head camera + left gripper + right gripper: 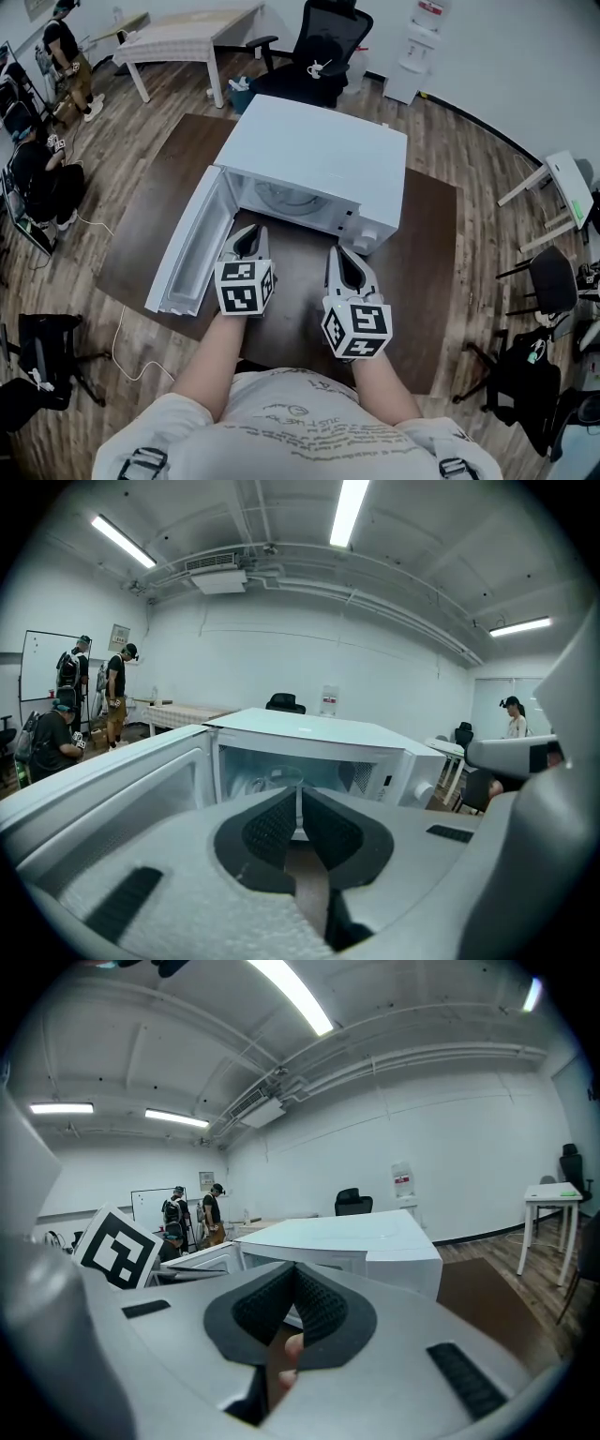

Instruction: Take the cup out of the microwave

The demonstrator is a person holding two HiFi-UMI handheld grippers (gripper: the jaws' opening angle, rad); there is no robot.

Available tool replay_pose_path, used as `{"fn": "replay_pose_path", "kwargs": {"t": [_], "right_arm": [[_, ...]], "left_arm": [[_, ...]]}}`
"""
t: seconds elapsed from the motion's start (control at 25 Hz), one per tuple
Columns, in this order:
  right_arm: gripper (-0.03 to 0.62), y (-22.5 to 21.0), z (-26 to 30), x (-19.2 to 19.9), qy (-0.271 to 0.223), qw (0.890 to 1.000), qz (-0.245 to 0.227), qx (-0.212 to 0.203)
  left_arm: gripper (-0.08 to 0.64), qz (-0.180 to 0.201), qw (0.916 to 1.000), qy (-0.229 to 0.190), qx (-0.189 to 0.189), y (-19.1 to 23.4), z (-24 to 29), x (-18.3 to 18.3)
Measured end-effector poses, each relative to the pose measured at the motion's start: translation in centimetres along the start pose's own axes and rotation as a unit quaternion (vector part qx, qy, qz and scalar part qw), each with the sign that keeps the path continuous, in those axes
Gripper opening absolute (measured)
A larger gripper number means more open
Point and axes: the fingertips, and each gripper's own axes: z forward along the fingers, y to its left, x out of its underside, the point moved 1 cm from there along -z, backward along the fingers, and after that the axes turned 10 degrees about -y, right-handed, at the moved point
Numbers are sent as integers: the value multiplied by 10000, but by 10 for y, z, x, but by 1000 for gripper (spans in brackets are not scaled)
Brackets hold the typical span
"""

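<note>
White microwave (319, 155) stands with door (187, 248) swung open, the cup (281, 778) still inside; left gripper (251, 230) and right gripper (339, 251) hover before the opening, jaws closed and empty, so reaching in and lifting out remain.

Left tool (248, 234) and right tool (343, 255) held forward side by side, jaws together, empty.
</note>
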Motion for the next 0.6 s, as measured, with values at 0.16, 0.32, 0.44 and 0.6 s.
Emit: {"fn": "replay_pose_path", "kwargs": {"t": [0.16, 0.32, 0.44, 0.6], "right_arm": [[14, -4, 4, 6, 113, 9998, -120, 108], [14, -12, 6, 6, 165, 9993, -214, 257], [14, -18, 5, 8, 242, 9983, -355, 389], [14, -32, 9, 9, 348, 9963, -552, 565]], "left_arm": [[108, -96, 9998, 69, 156, 5, 14, 11], [176, -120, 9998, 87, 113, 13, 33, 24], [239, -185, 9997, 15, 125, 16, 50, 34], [268, -172, 9998, -33, 54, 20, 80, 47]]}}
